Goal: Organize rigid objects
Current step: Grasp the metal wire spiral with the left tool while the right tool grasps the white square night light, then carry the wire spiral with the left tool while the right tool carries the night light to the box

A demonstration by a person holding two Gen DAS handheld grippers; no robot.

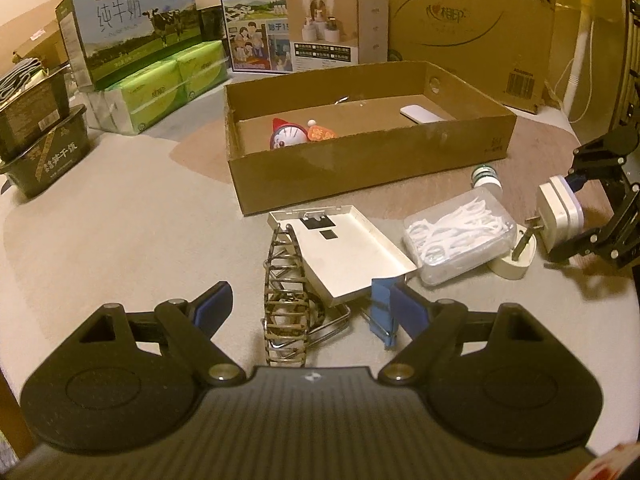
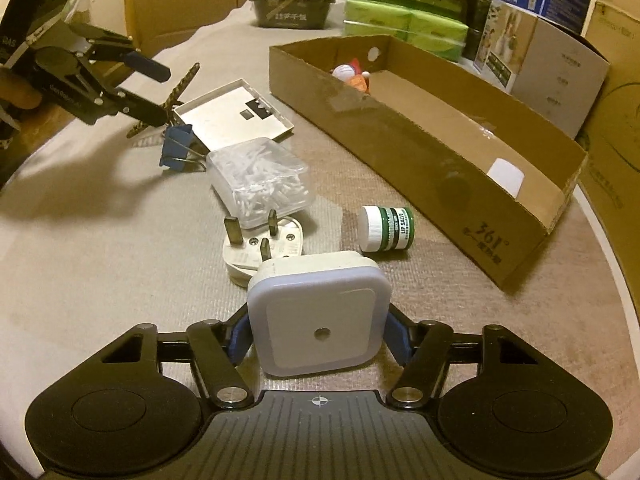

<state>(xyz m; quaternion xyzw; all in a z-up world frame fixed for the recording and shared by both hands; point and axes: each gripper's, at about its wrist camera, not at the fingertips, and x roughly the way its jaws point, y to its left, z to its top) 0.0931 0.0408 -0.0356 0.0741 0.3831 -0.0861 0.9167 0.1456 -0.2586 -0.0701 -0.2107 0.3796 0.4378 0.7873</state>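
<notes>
My right gripper is shut on a white square night light and holds it above the table; it also shows in the left wrist view. My left gripper is open, its jaws on either side of a patterned hair claw. Near it lie a blue binder clip, a white tin lid, a clear box of floss picks, a white plug and a lip salve jar. The open cardboard box holds a Doraemon toy and a white flat object.
Milk cartons, green tissue packs and black food tubs stand at the back left. A large cardboard carton stands behind the box. The table's round edge lies on the right.
</notes>
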